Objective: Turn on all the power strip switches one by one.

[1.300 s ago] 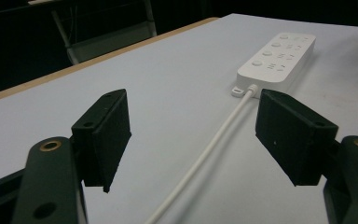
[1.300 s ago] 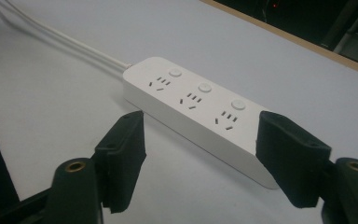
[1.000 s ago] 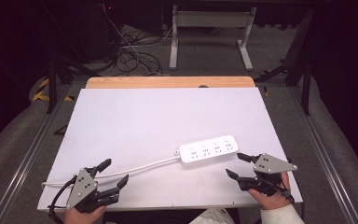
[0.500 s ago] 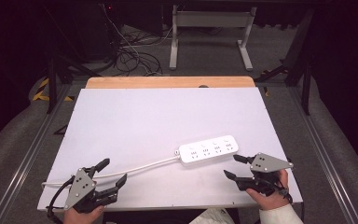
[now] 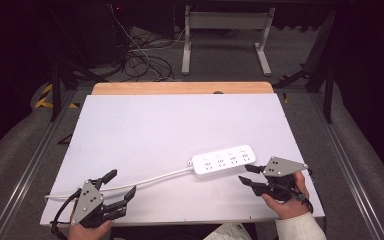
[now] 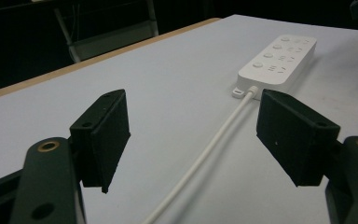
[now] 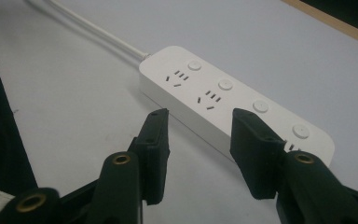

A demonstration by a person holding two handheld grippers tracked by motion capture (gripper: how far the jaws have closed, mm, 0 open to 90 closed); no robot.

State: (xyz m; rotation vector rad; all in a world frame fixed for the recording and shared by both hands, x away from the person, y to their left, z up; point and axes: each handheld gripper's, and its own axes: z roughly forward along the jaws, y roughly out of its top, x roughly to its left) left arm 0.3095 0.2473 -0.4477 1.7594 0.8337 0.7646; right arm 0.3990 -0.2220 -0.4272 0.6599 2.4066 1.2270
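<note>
**Here, two open grippers near a white power strip**

Here a white power strip [image 5: 223, 161] lies flat on the white worktop [image 5: 180, 135], in the part toward the near right corner, with its sockets and round buttons facing up. Its white cable [image 5: 145, 179] leaves the left end of the strip and runs along the near edge toward the near left corner.

The right gripper [image 5: 245, 175] is held by a hand [image 5: 286, 196] at the near right corner. Its jaws stand apart and hold nothing; they point at the near long side of the strip, close to it but not touching. In the right gripper view the strip lies just beyond the two jaw tips.

The left gripper [image 5: 120, 184] is held at the near left corner, and its jaws are also spread wide, with nothing between the pads. In the left gripper view the cable passes on the worktop between the two jaws, and the strip is seen farther away. Whether the jaws touch the cable, I cannot tell.
</note>
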